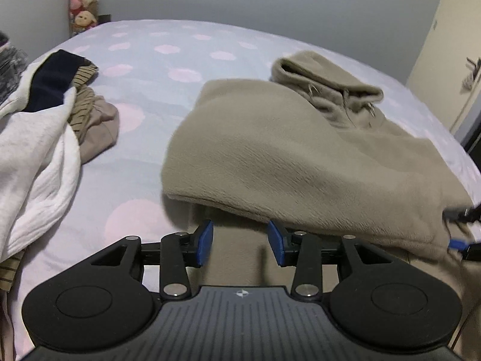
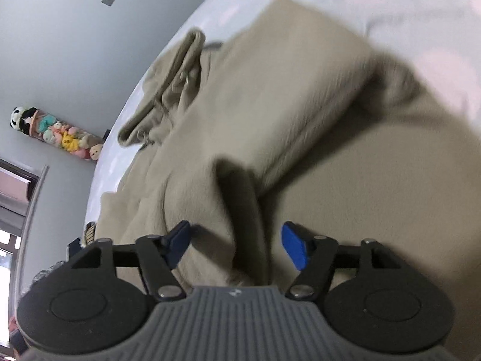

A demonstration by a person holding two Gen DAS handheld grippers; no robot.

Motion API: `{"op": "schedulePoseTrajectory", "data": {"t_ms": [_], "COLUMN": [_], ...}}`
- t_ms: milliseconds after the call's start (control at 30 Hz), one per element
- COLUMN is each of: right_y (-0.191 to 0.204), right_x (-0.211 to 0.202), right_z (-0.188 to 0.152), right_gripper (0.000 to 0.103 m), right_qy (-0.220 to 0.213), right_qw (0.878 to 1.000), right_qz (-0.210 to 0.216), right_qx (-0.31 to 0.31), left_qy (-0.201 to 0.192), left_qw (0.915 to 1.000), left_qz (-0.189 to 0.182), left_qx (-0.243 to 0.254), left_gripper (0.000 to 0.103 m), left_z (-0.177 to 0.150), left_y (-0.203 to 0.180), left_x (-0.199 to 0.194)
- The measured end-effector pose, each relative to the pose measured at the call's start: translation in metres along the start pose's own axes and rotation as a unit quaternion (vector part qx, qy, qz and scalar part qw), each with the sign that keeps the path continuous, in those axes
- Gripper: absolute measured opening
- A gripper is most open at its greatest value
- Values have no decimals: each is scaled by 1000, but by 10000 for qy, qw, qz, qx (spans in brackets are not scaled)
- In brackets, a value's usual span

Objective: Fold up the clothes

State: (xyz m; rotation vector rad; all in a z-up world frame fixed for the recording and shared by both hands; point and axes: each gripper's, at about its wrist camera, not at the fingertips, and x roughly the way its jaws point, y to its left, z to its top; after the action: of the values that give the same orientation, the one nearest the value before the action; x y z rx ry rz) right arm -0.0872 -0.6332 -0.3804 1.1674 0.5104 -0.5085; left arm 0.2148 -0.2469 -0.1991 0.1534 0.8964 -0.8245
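Hoodie (image 1: 270,150) is being doubled over on bed (image 1: 144,60) (blurred); both grippers' (image 1: 240,242) (image 2: 237,245) jaws apart, gripping nothing.

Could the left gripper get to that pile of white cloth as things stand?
Probably yes. The left gripper is open and holds nothing, and the white cloth lies to its left on the bed, with only bare sheet between them.

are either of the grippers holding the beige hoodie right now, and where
Neither. The left gripper and the right gripper are both open over the beige hoodie, with nothing pinched between their blue pads.
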Motion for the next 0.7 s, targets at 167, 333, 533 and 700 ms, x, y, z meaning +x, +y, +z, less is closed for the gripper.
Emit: {"op": "schedulePoseTrajectory", "data": {"t_ms": [167,333,533,700], "right_y": [51,120,257,318], "right_x": [-15,-47,-79,-95], "right_z": [2,15,54,75], "right_gripper": [16,13,12,12], "right_qy": [-253,-712,-1363,-1842], "right_qw": [9985,9889,9532,9280], "right_qz": [-74,-273,120,288], "right_qx": [-476,-1272,-2696,-3225], "left_qy": [-30,-241,-734,-779], "left_qw": [9996,9978,9930,9942], "left_qz": [-213,-441,-644,-605], "left_qx": [-189,-433,-663,-427], "left_gripper": [43,45,51,53], "left_z": [4,4,13,15], "left_y": [25,50,55,45], "left_x": [10,24,21,27]}}
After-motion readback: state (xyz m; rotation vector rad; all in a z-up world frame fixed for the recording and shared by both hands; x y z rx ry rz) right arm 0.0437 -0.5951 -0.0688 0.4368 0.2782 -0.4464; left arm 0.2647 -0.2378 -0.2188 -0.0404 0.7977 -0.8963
